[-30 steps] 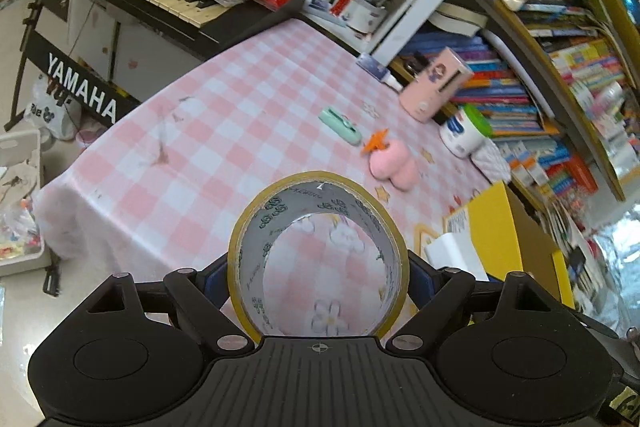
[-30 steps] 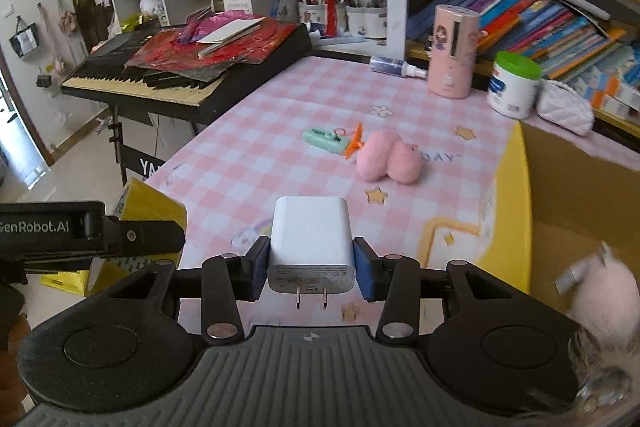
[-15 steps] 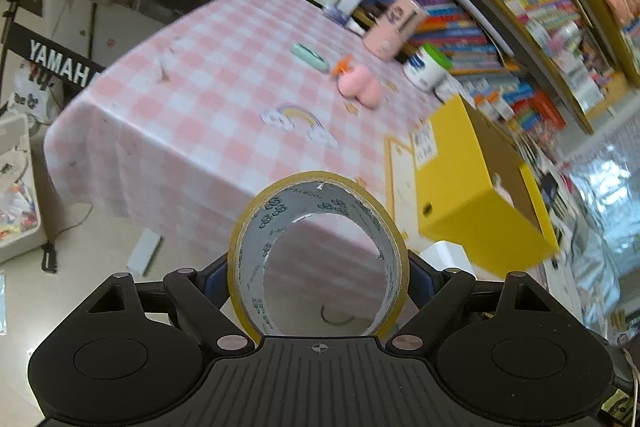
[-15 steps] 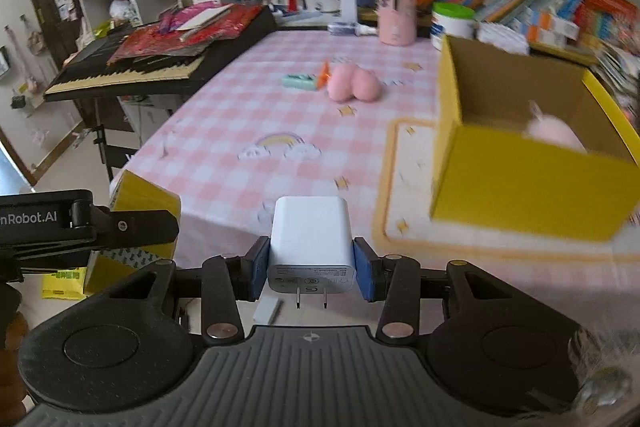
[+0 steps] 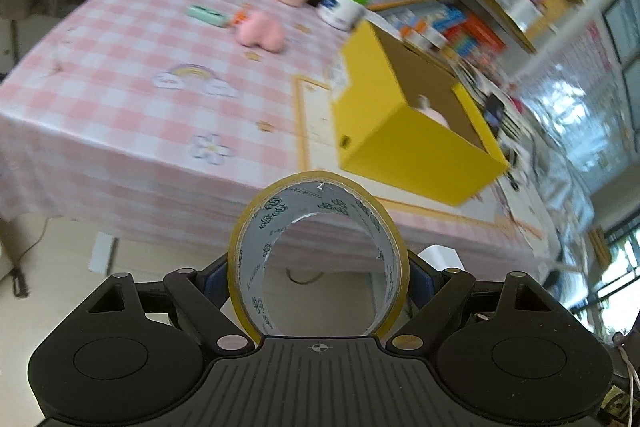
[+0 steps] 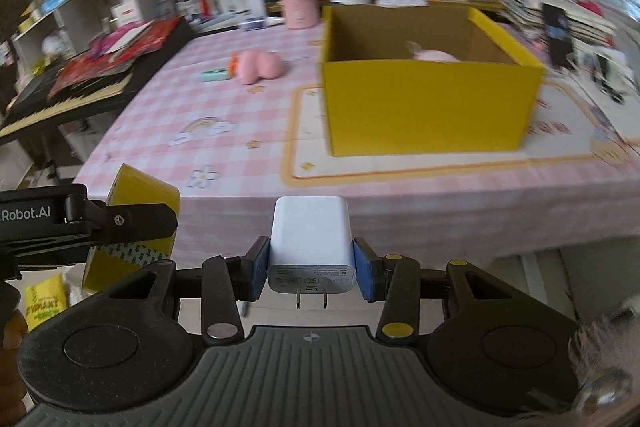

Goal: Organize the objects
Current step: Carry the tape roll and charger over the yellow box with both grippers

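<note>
The left gripper [image 5: 318, 275] is clamped across a tape roll [image 5: 318, 255] and the right gripper [image 6: 310, 259] is closed on a white charger [image 6: 310, 243], prongs toward the camera; both hang off the table's [image 6: 224, 99] near edge. The open yellow box [image 6: 424, 107] stands near that edge, toward the right side, a pink toy [image 6: 436, 55] inside. I'd carry each over the near rim, clear of the wall, and release low.

left gripper [image 5: 319, 273] clamped, right gripper [image 6: 311, 263] clamped, side by side
</note>
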Motion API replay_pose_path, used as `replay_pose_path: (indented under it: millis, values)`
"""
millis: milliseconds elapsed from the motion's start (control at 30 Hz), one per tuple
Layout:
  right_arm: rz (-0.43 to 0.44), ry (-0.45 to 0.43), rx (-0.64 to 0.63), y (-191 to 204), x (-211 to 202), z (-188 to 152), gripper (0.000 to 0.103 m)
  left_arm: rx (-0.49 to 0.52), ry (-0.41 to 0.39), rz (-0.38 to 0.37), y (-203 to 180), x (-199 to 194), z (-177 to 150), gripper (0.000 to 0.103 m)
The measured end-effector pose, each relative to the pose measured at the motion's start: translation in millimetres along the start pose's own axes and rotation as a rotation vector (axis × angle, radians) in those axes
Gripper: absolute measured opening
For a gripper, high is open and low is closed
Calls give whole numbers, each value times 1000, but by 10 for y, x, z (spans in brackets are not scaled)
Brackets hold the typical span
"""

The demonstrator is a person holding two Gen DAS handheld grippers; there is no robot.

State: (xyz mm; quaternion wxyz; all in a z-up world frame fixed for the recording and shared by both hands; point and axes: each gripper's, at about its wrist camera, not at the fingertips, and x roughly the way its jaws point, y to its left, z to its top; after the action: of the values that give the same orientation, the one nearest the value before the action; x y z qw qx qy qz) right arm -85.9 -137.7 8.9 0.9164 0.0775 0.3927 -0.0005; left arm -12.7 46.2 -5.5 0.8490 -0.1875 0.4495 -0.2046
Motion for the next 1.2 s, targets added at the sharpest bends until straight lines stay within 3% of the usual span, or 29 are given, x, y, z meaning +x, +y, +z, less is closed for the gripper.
replay_pose_path:
  millis: [400, 733, 1200]
  values:
    - [-122, -22, 119, -555, -197, -73, 41, 123, 62, -74, -550, 353, 50, 85]
    - [-137, -30, 154, -802, -162, 61, 41, 164, 70, -87, -780, 536, 154, 85]
    - [-145, -65, 133, -1061, -40, 476, 41, 221, -16, -115, -1087, 653, 499, 85]
